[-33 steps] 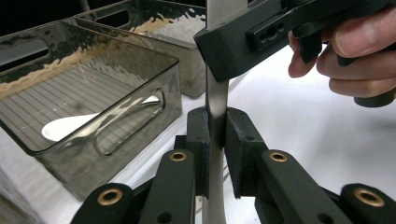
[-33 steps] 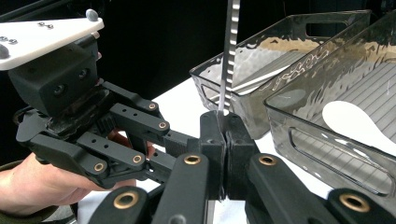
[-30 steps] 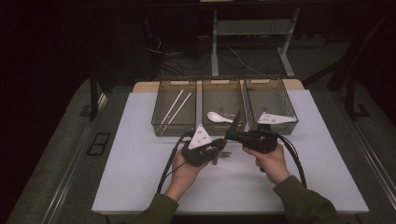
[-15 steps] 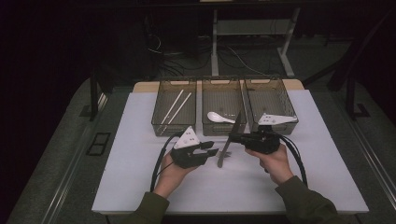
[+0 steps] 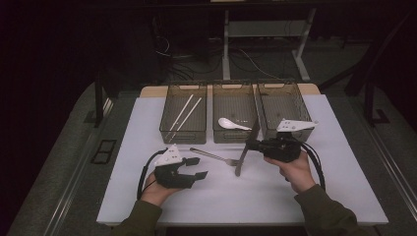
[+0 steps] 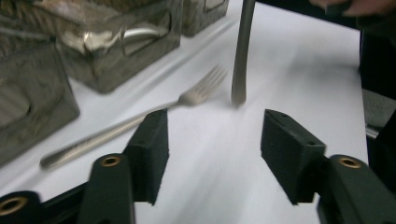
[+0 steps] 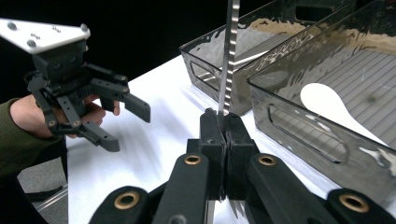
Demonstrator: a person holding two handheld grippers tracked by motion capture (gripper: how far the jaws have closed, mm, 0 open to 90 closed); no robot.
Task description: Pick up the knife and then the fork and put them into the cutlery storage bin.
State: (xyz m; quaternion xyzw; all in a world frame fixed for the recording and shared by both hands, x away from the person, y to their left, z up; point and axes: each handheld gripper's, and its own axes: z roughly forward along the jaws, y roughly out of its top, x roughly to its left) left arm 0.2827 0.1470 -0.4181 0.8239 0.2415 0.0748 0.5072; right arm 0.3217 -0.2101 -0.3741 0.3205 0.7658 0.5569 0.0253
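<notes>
My right gripper (image 5: 249,146) (image 7: 225,127) is shut on a metal knife (image 5: 244,152) (image 7: 229,56), gripping its serrated blade. The knife stands tilted, and its handle end (image 6: 239,70) rests on the white table. Just left of it a fork (image 5: 212,156) (image 6: 140,122) lies flat, tines toward the knife. My left gripper (image 5: 198,168) (image 6: 217,136) is open with nothing between its jaws, low over the table just short of the fork. The left gripper (image 7: 122,122) also appears across the table in the right gripper view.
Three dark clear bins stand in a row at the back: the left bin (image 5: 169,130) holds two chopsticks (image 5: 183,115), the middle bin (image 5: 219,137) holds a white spoon (image 5: 233,124) (image 7: 336,111), and the right bin (image 5: 300,105) has nothing visible in it. White table surface (image 5: 236,196) lies in front.
My left gripper has drawn back left and toward the person, away from the knife, and stands open. The right gripper stays shut on the knife, nearly in place.
</notes>
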